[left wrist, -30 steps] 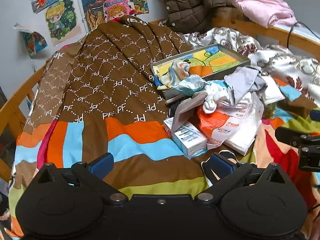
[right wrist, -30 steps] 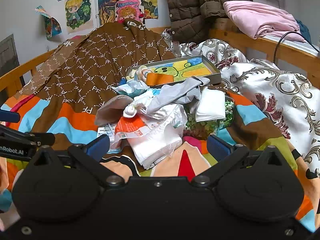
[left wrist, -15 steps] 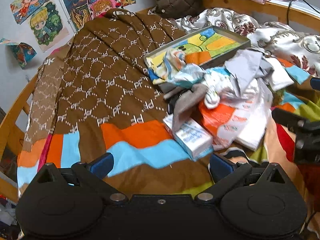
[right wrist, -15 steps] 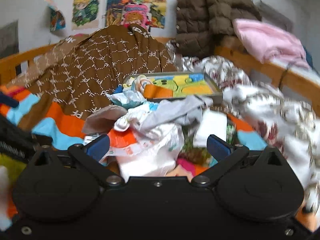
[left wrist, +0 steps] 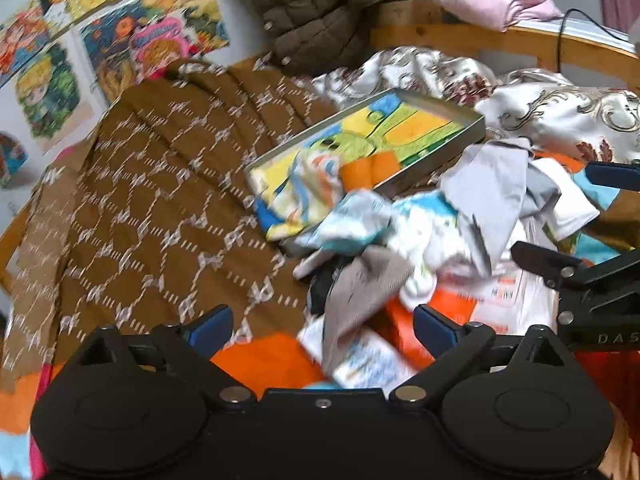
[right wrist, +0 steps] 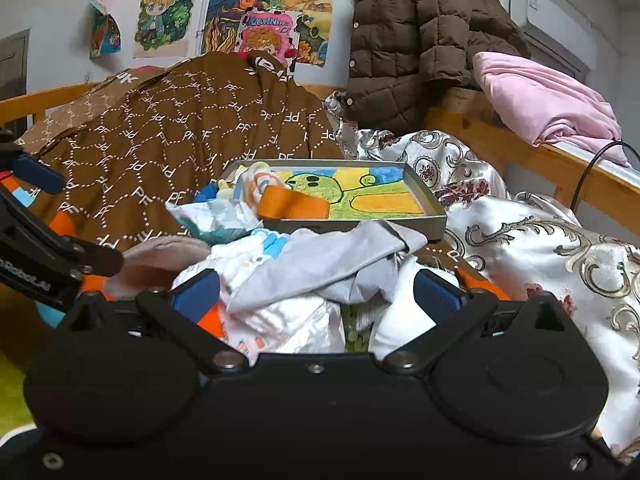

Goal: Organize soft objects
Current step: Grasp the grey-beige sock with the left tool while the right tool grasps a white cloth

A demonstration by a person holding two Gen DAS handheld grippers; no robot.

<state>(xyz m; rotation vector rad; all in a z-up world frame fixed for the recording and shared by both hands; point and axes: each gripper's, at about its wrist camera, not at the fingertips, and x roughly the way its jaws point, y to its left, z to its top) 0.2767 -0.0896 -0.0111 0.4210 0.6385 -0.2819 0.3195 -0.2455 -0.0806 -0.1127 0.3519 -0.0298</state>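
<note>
Left wrist view: the left gripper [left wrist: 322,326] hangs released, its blue-padded jaws spread wide and empty, above the heap of small soft garments [left wrist: 404,236] on the striped, brown-patterned quilt [left wrist: 152,184]. A grey-brown sock [left wrist: 362,292] droops between the jaws at about 1 o'clock from their midpoint, near but apparently not touched. The shallow grey metal tray with a bright painted floor [left wrist: 440,148] lies beyond at 1 o'clock, an orange folded cloth [left wrist: 370,172] in its near end. The right gripper [left wrist: 576,224] enters at 3 o'clock. This frame is blurred.

Right wrist view: the right gripper [right wrist: 316,294] is likewise parted and holds nothing. A pale grey garment [right wrist: 336,264] sprawls across the gap at 12 o'clock, just ahead of the blue pads [right wrist: 436,294]. The tray sits farther off at 12 o'clock.

The step in hand looks like the approach to picking a piece. Next, one gripper probably needs to descend and close on a single garment without dragging its neighbours.
</note>
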